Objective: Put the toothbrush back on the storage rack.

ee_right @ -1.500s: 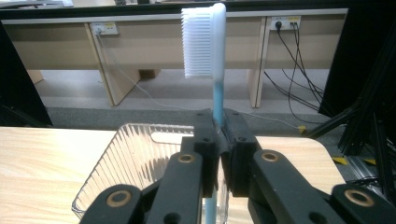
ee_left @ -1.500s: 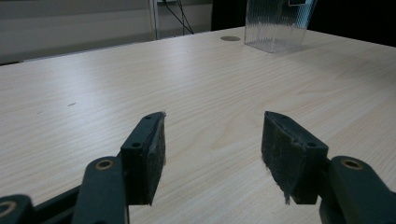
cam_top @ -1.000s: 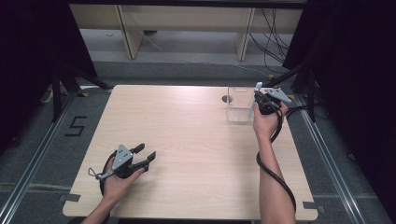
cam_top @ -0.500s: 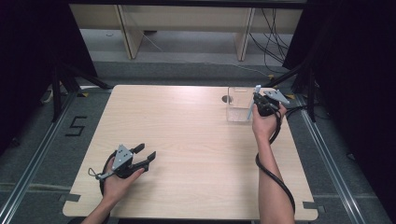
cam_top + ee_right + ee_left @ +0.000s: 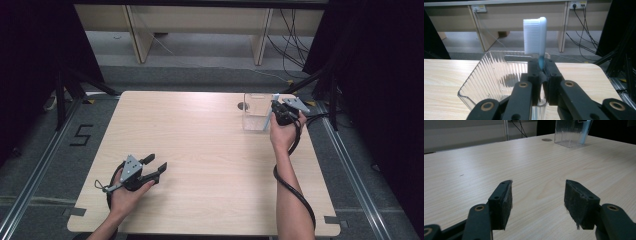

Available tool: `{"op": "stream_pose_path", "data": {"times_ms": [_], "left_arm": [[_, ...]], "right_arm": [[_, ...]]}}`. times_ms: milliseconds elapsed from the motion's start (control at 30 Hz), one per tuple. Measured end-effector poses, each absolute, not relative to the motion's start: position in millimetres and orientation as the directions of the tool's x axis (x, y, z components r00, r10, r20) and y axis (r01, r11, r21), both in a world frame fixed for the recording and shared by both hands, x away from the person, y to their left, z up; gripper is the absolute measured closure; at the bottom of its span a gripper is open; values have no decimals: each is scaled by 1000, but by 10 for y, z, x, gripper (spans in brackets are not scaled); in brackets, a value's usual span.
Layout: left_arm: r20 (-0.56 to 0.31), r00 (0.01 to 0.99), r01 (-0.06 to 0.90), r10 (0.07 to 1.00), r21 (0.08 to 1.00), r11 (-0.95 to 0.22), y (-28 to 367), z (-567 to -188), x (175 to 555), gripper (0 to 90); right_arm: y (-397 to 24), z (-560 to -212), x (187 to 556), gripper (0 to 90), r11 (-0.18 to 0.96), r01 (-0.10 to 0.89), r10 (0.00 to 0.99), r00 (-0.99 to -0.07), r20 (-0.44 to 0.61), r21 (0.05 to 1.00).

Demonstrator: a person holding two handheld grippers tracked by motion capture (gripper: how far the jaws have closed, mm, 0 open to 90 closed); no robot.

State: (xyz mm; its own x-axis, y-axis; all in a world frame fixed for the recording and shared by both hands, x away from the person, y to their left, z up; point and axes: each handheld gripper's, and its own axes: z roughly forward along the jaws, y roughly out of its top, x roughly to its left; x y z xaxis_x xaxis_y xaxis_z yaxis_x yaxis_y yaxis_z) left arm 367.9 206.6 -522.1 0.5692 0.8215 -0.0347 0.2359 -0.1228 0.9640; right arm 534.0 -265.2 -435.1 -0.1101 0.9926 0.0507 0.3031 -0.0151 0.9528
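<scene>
A clear ribbed plastic container point(image 5: 256, 114) stands at the table's far right. My right gripper point(image 5: 276, 111) is at its right rim, shut on a toothbrush point(image 5: 270, 115). In the right gripper view the toothbrush point(image 5: 536, 35) stands upright with white bristles facing left and a pale blue handle pinched between the jaws of the right gripper point(image 5: 543, 72), just above the container point(image 5: 496, 72). My left gripper point(image 5: 157, 162) rests near the front left of the table, open. In the left gripper view the left gripper point(image 5: 537, 202) holds nothing, and the container point(image 5: 571, 132) is far off.
The light wooden table point(image 5: 200, 140) has a round cable hole point(image 5: 243, 105) just left of the container. Dark stands and cables flank the table on both sides. Wooden furniture legs stand on the floor beyond the far edge.
My right gripper with the toothbrush has shifted slightly left and down toward the container's rim. The left gripper has stayed put.
</scene>
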Motion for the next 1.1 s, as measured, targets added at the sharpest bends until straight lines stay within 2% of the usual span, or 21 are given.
{"op": "stream_pose_path", "data": {"times_ms": [333, 433, 467, 900, 1100], "left_arm": [[-38, 569, 238, 822, 964, -120, 2067, -5221, 3680, 391], [-36, 569, 236, 821, 964, -122, 2067, -5221, 3679, 391], [-35, 569, 236, 821, 964, -122, 2067, -5221, 3679, 391], [-36, 568, 236, 822, 964, -121, 2068, -5221, 3678, 392], [-34, 568, 235, 822, 964, -123, 2065, -5221, 3678, 392]], "right_arm": [[-2671, -4371, 5336, 798, -36, 315, 992, -106, 73, 949], [-2703, -4372, 5347, 759, 9, 314, 993, -116, 29, 949], [-2671, -4377, 5331, 748, -48, 323, 992, -92, 81, 945], [-2711, -4378, 5287, 539, -56, 356, 991, -97, 96, 933], [-2707, -4343, 5203, 496, -54, 372, 989, -106, 100, 927]]}}
